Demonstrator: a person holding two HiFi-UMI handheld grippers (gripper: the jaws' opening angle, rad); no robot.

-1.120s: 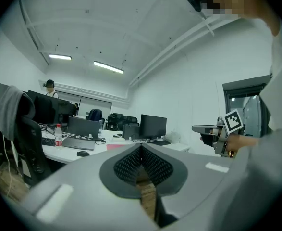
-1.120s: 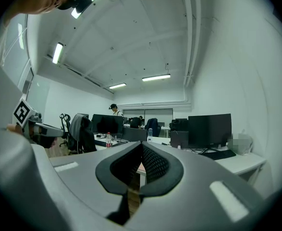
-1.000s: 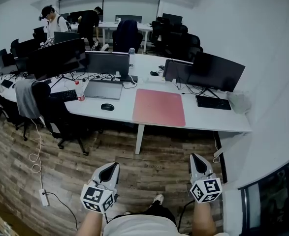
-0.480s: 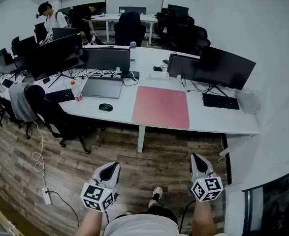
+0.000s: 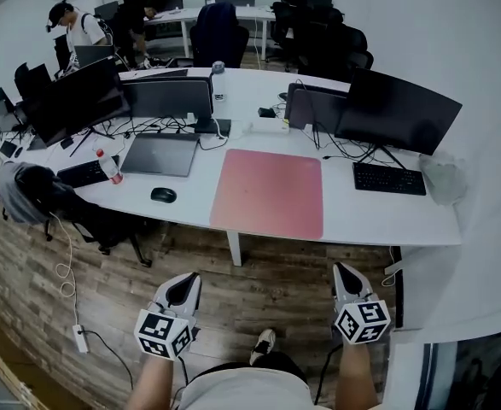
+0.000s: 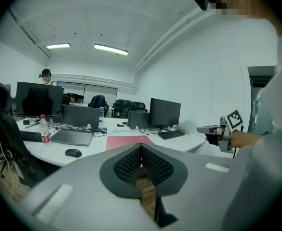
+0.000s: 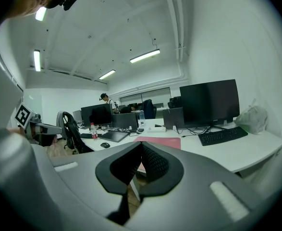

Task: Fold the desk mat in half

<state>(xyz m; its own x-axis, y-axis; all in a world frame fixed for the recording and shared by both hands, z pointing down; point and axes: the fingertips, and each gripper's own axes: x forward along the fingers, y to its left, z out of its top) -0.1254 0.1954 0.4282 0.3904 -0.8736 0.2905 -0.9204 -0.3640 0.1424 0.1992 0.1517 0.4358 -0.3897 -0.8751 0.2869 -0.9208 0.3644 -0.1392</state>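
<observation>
A pink desk mat (image 5: 269, 193) lies flat and unfolded on the white desk (image 5: 378, 216), near its front edge; it also shows as a thin pink strip in the left gripper view (image 6: 126, 141) and the right gripper view (image 7: 161, 141). My left gripper (image 5: 185, 289) and right gripper (image 5: 346, 280) are held over the wooden floor, well short of the desk. Both are shut with nothing between the jaws. In the left gripper view the right gripper (image 6: 213, 129) shows at the right edge.
On the desk stand monitors (image 5: 398, 109), a keyboard (image 5: 389, 178), a laptop (image 5: 162, 154), a mouse (image 5: 163, 195), a bottle (image 5: 108, 166) and a white bag (image 5: 445, 178). An office chair with a jacket (image 5: 37, 196) stands at the left. Two people (image 5: 72, 28) are at the far desks.
The desk and mat have grown larger and come lower in the head view as I walk closer. Both grippers stay shut and empty.
</observation>
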